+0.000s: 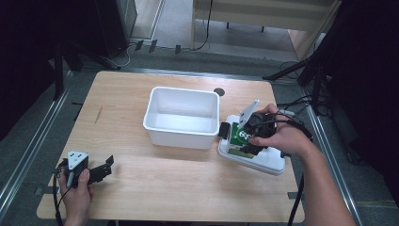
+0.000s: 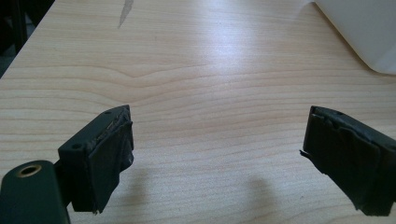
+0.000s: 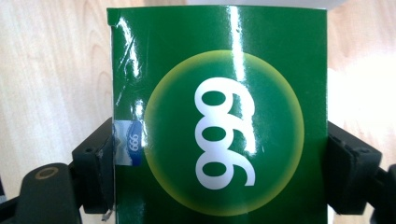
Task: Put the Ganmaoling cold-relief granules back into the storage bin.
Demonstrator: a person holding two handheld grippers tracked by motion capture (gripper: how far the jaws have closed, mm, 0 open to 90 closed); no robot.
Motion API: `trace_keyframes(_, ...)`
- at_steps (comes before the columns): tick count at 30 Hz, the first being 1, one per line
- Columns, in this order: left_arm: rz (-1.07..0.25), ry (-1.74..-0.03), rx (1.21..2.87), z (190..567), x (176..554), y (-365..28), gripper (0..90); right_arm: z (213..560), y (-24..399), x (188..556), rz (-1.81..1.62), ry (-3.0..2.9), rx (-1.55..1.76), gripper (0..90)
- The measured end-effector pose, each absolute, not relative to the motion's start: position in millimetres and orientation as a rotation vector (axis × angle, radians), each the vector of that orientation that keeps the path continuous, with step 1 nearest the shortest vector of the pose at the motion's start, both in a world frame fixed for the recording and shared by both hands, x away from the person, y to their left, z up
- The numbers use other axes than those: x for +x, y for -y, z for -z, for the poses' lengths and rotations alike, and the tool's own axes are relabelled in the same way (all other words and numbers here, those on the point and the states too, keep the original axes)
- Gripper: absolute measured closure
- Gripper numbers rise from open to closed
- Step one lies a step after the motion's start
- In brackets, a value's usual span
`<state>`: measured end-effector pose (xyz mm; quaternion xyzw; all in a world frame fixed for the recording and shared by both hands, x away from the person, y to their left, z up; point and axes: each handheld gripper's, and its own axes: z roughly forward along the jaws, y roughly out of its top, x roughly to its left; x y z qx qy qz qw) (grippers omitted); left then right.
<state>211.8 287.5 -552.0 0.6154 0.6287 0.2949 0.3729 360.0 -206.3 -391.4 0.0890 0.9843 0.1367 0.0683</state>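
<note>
**Green box in the right gripper's clamp, just beside the white tub**

Here's the green box [image 3: 219, 116], glossy, a yellow-ringed circle on its face with white "999" lettering, and it's firmly held: in the right gripper view both black jaws press against its two side edges, standing wide because the box is wide. A small blue-and-white sticker [image 3: 128, 142] sits at the box's edge by one jaw.

From the high view, the green box [image 1: 241, 137] is up off the wood, just to the right of the white tub [image 1: 182, 117], near the tub's front right corner. The right gripper [image 1: 235, 134] points toward the tub, its grey three-cornered plate raised above it, the person's right hand [image 1: 277, 136] wrapped around the body. Directly beneath the box and hand lies a white lid [image 1: 263, 157], flat on the table [image 1: 188, 188], just right of the tub and close to its wall.

The tub itself sits mid-table, open side up, its inside bare and white.

Well to the front and left of the tub, by the table's near left corner, the left gripper [image 1: 107, 165] rests low in the person's left hand [image 1: 77, 188]. In its own view, the left gripper [image 2: 217, 154] has its jaws spread wide with bare wood between them, gripping nothing, and a corner of the tub shows at the upper right.
</note>
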Motion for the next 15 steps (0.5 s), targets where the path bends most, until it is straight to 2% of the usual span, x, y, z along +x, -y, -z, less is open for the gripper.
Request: trace_keyframes(15,-0.749,-1.611,1.572,552,212,-288,8.7,363,202,391,-0.407,-2.929,0.294,16.4)
